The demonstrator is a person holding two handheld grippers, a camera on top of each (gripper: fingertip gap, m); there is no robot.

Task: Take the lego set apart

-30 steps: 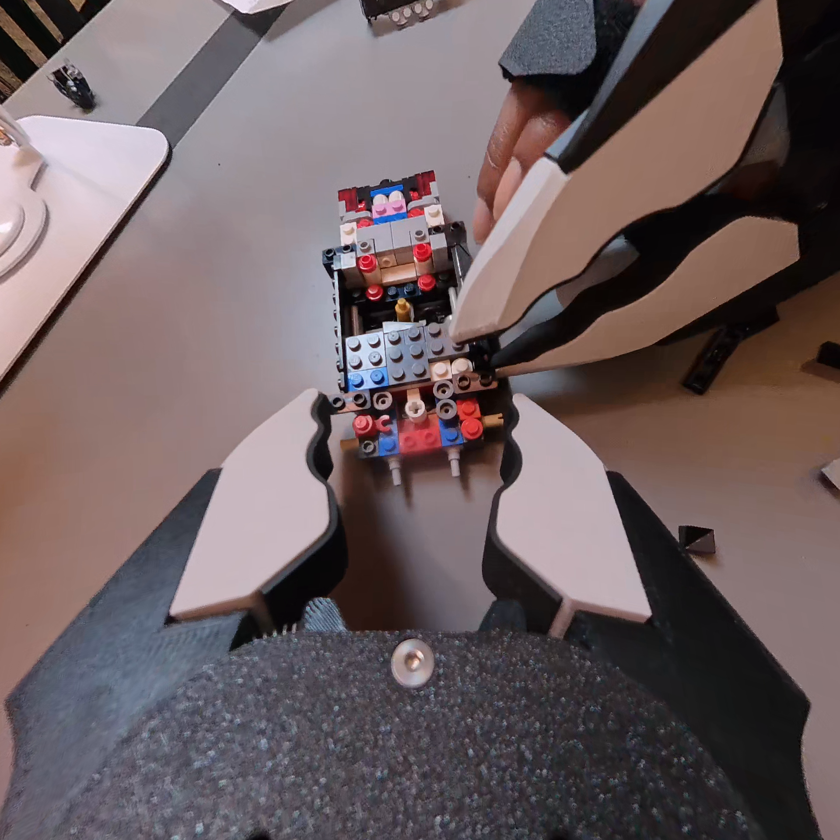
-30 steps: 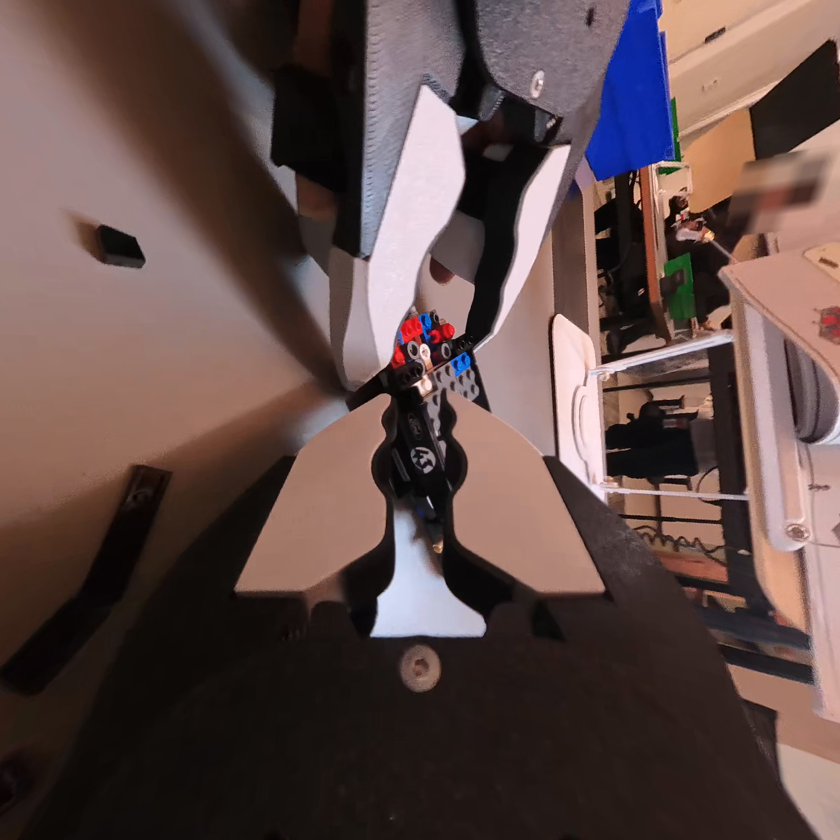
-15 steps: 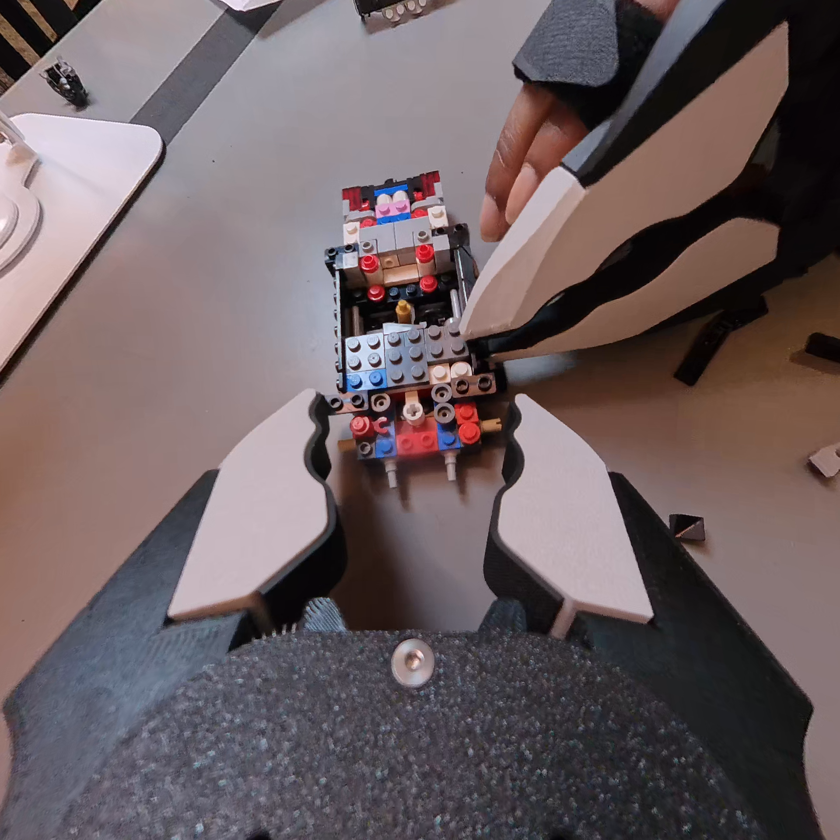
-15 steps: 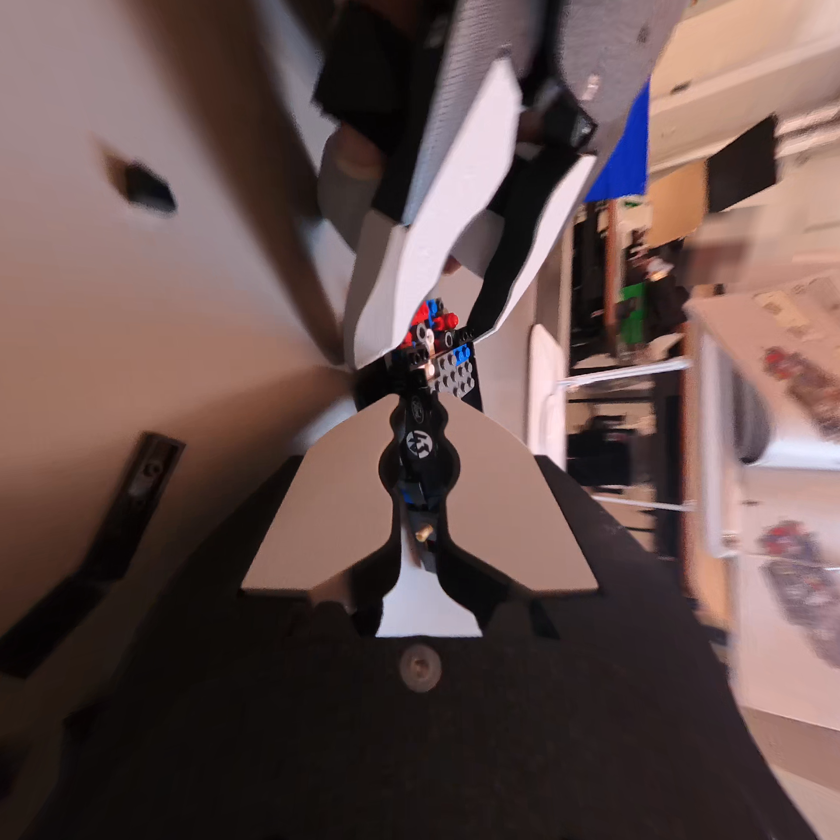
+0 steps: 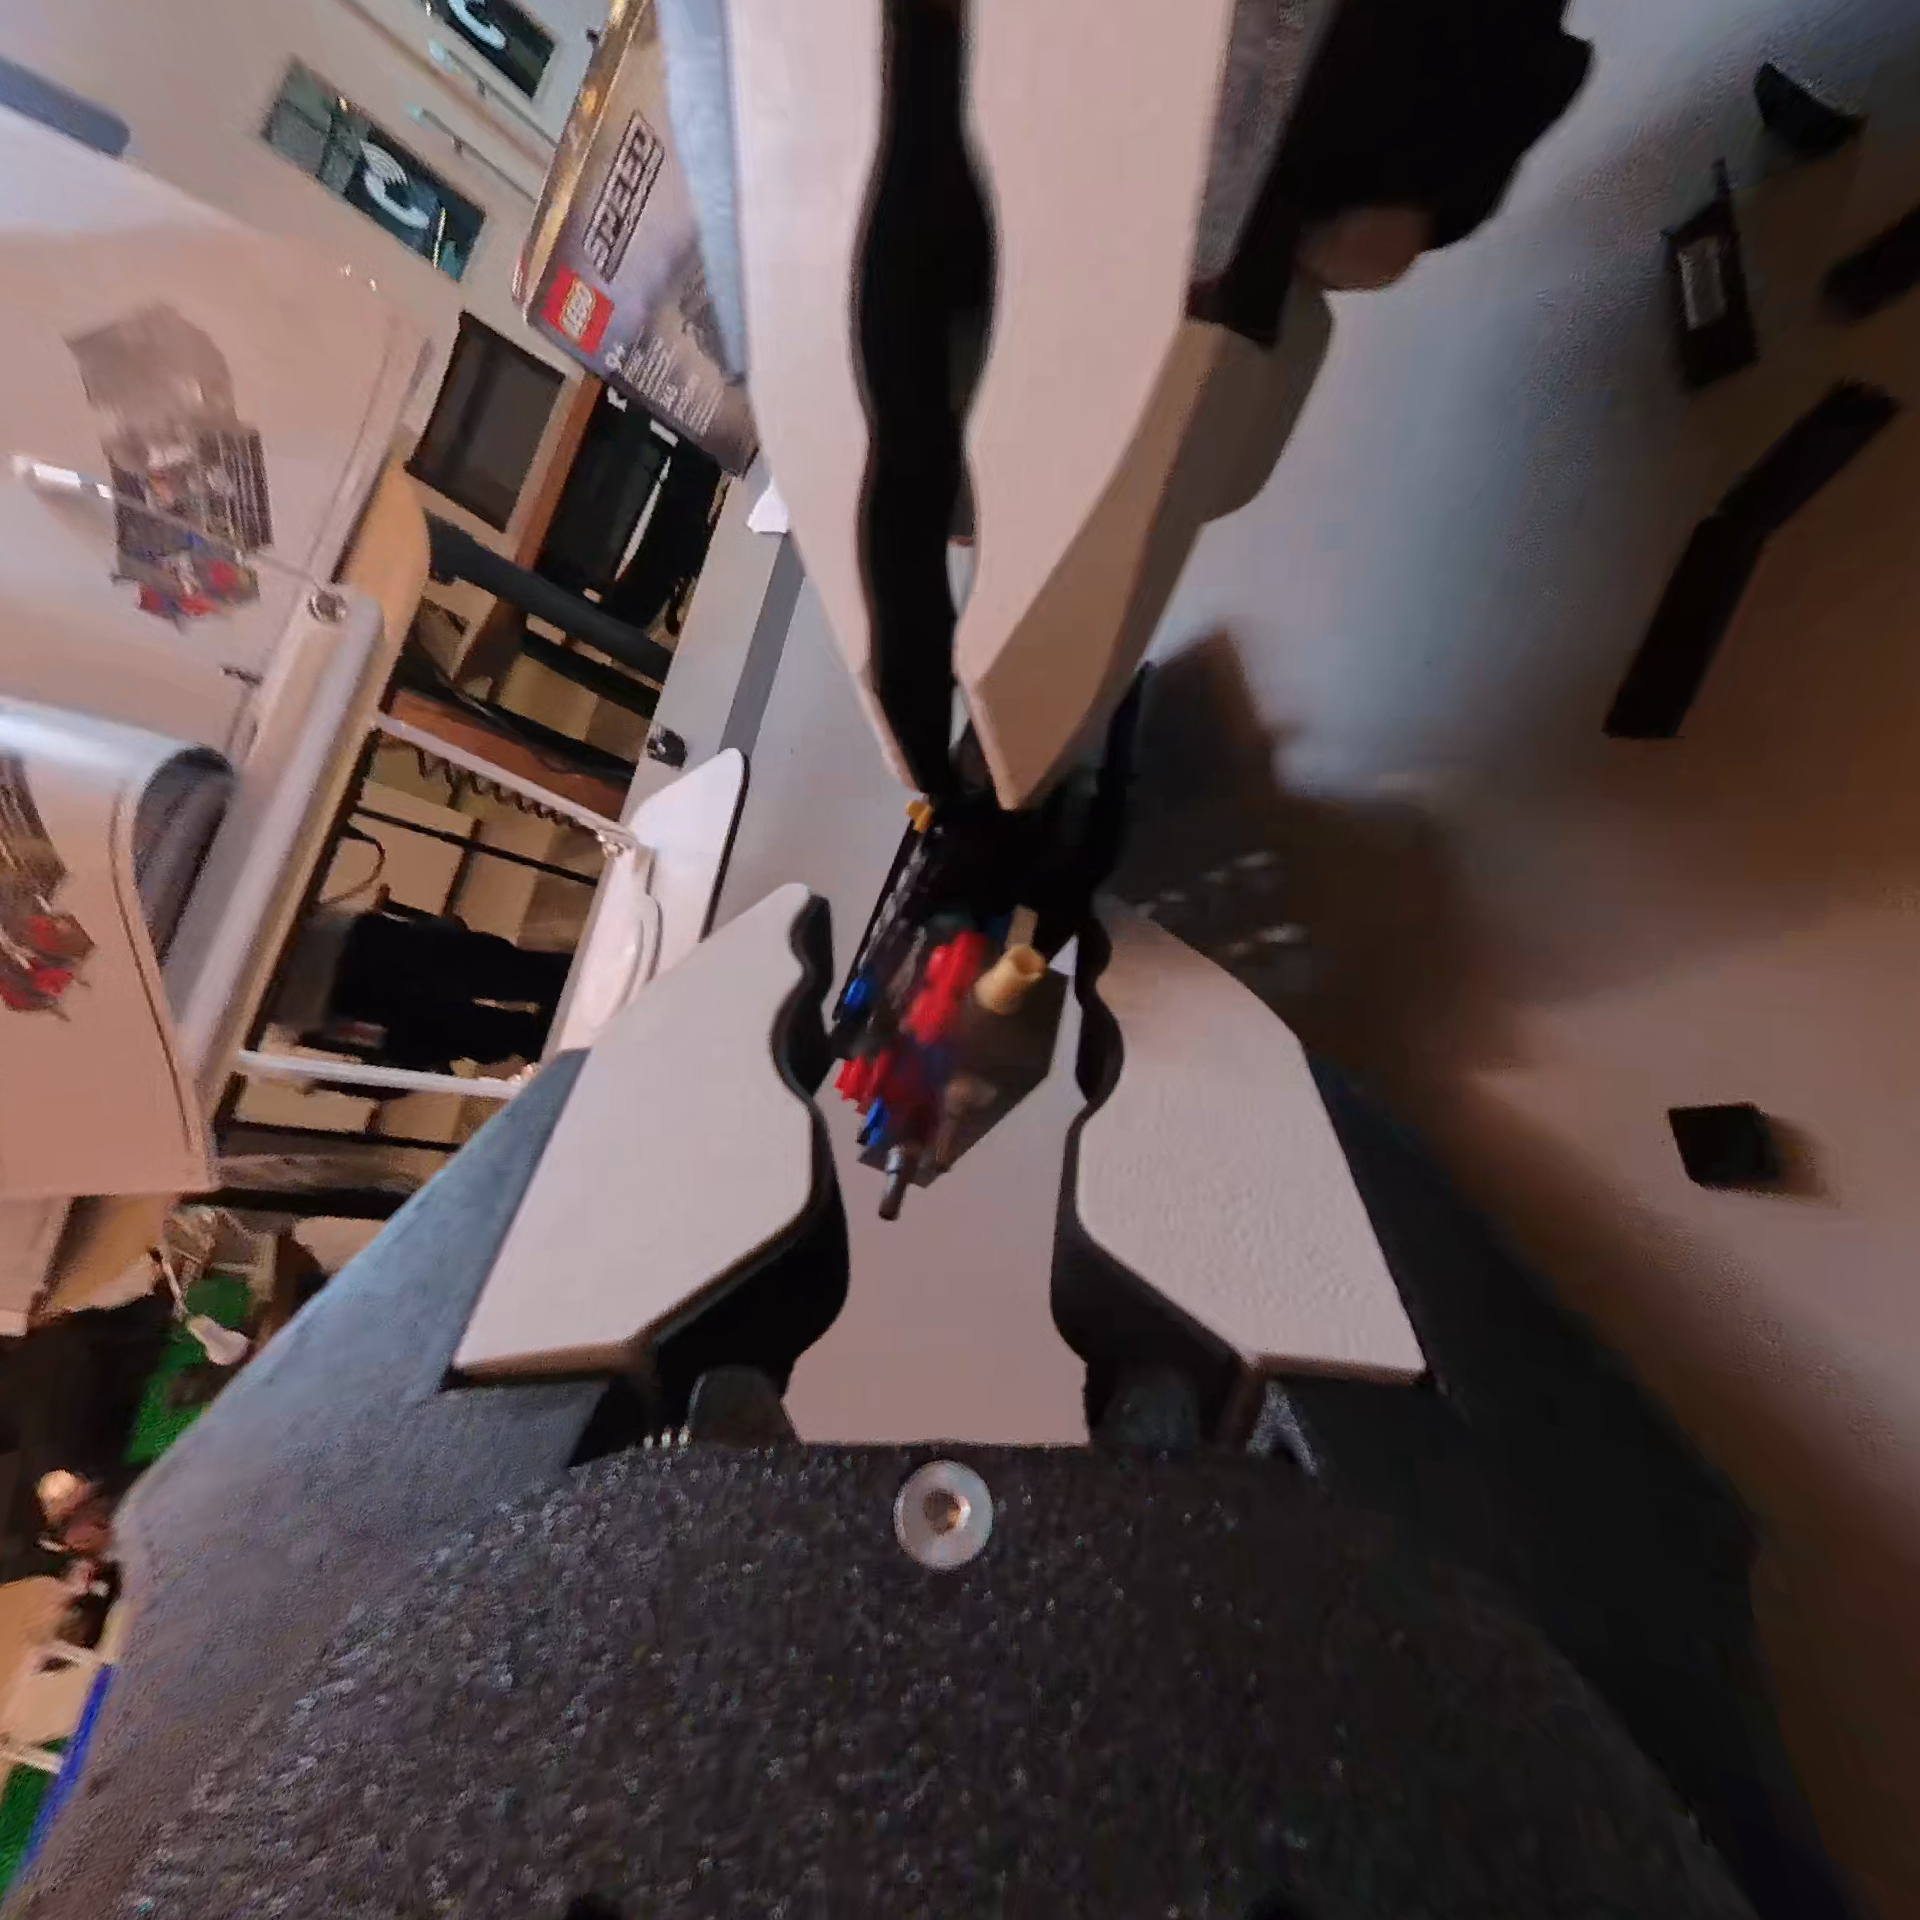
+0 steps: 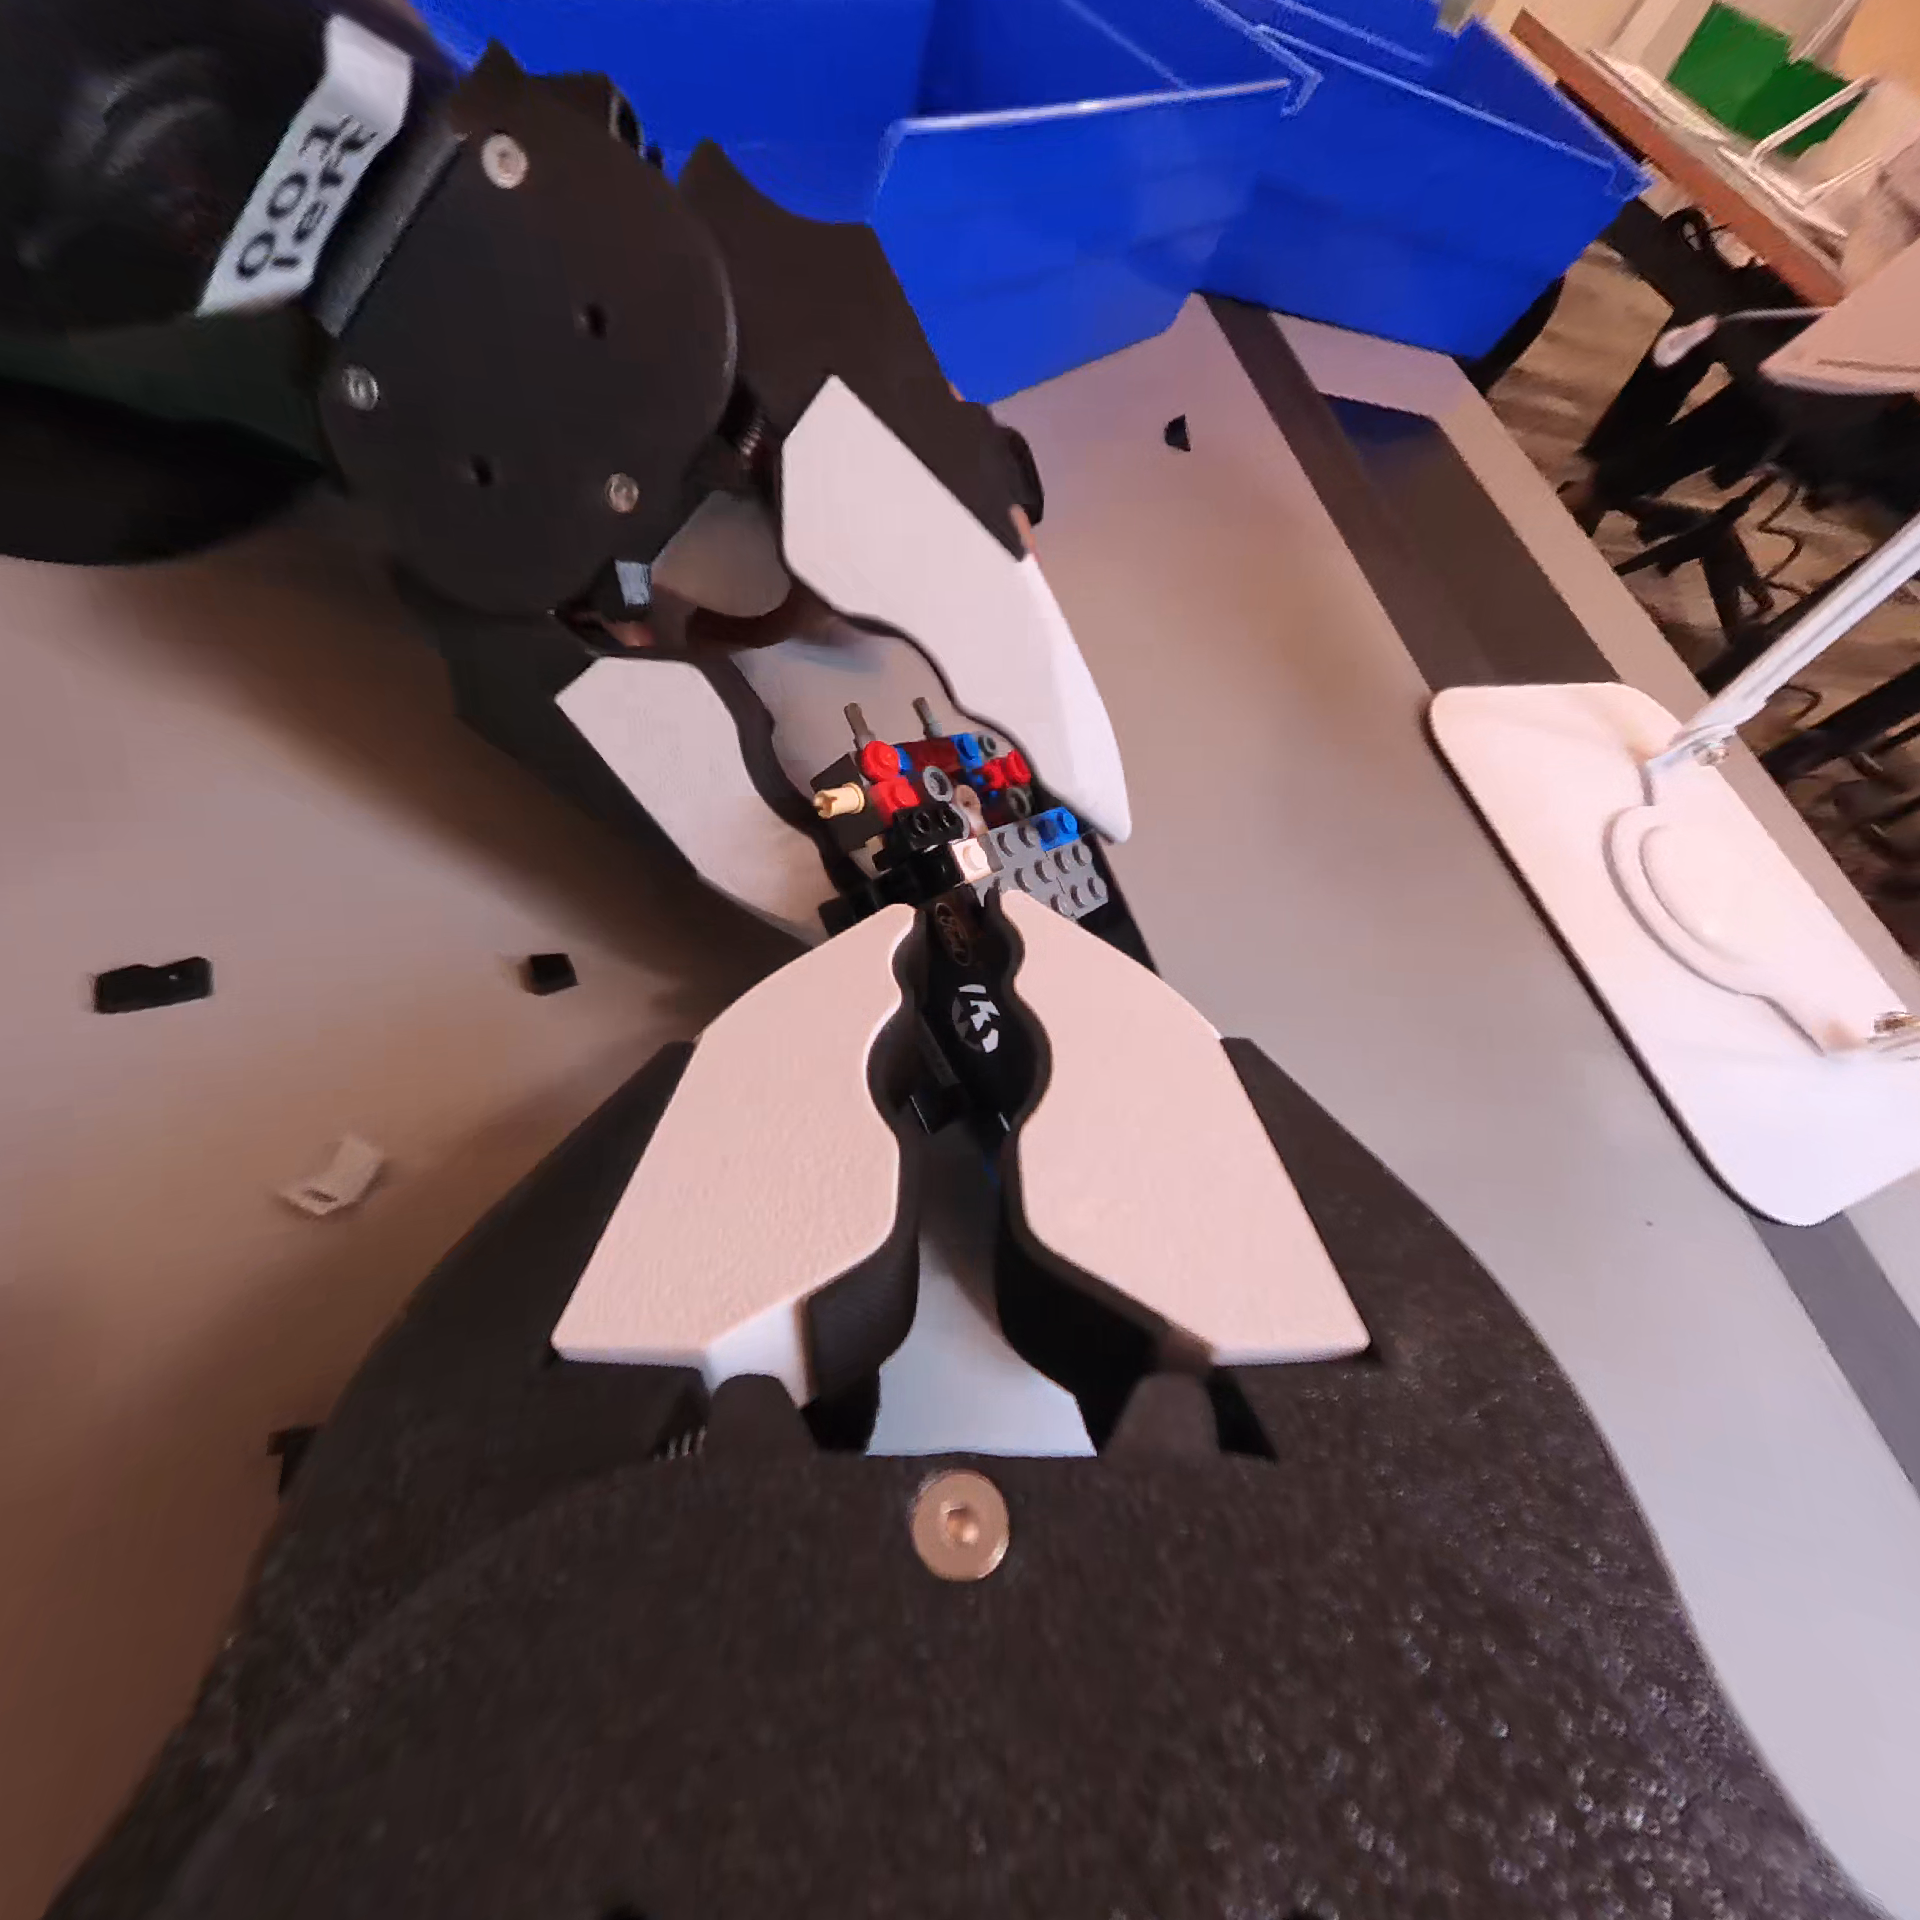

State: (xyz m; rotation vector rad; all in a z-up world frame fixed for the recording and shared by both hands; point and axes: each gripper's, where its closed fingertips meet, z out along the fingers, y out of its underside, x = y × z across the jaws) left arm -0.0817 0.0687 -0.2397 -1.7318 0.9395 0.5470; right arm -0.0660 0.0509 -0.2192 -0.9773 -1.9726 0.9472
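Grey table (image 6: 1299, 582), matte; small black loose pieces (image 6: 153, 984) and one white piece (image 6: 335, 1190) scattered on it. Blue bins (image 6: 1174, 177) at the far edge; white lamp base (image 6: 1704, 935) to the side. Shelving, chairs and a boxed kit show in the room beyond.

Lego set (image 6: 971, 821) is lifted off the table, tipped on its side. Right gripper (image 6: 961, 914): jaws clenched on the set's black side panel. Left gripper (image 5: 951, 935): jaws spread either side of the red-and-blue end of the set, not clamped.

Versus 0.5 s ago: set then lay flat on the table; both views have since rotated, and the left wrist view now shows the room sideways.
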